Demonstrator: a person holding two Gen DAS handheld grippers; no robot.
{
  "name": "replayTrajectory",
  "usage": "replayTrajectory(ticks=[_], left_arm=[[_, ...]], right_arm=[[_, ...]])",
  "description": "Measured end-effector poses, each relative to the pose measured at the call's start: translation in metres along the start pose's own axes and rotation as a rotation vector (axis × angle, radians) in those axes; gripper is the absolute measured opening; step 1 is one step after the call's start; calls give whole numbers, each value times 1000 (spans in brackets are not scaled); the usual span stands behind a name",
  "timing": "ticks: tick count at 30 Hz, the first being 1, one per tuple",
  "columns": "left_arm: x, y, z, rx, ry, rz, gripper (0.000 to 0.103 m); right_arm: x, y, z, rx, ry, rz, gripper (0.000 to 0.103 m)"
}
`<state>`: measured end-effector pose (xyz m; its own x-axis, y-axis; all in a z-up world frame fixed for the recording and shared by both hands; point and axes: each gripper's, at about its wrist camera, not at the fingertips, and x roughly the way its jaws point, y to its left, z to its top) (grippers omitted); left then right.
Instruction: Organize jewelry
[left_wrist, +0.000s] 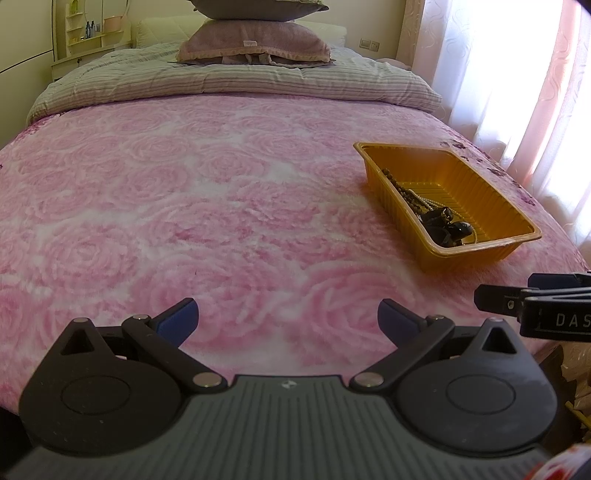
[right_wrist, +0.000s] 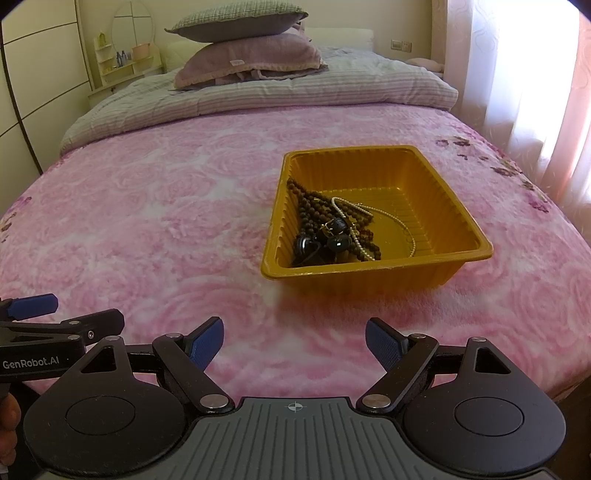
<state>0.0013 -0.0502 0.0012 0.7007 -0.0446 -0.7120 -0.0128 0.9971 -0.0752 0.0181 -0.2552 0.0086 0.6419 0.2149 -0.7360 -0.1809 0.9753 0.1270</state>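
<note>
Jewelry (right_wrist: 332, 229) lies heaped in an orange plastic tray (right_wrist: 369, 273) that sits on a bed under a pink rose-patterned blanket (right_wrist: 166, 221). In the heap, toward the tray's near-left corner, are a long strand of dark brown beads (right_wrist: 306, 206), a thin string of small pale pearls (right_wrist: 347, 206) and some glossy black pieces (right_wrist: 338, 242); what those black pieces are is hard to tell, possibly a watch or clips. The tray's far-right part is bare ribbed plastic.

Both grippers hover over the near edge of the bed, side by side, tilted down toward the blanket. The right gripper (right_wrist: 294, 341) faces the tray, its blue-padded fingers (right_wrist: 207, 345) spread wide with nothing between them, well short of the tray. The left gripper (left_wrist: 288, 321) is likewise spread and empty, with only blanket ahead of it; from its camera the tray (left_wrist: 476, 254) stands off to the right.

Beyond the blanket a striped quilt (right_wrist: 295, 92) is folded across the bed, with two pillows (right_wrist: 251, 55) stacked at the head. Sheer curtains (right_wrist: 517, 74) glow on the right, and a small shelf unit (right_wrist: 114, 62) stands in the far left corner.
</note>
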Motion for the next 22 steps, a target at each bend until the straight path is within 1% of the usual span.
replayTrajectory(ticks=[17,22], left_arm=[[0,0,1,-4,2,-4,103],[-2,2,3,-14,-9,-10,103]], right_arm=[[0,0,-1,1,0,0,84],[0,0,-1,1,1,0,84]])
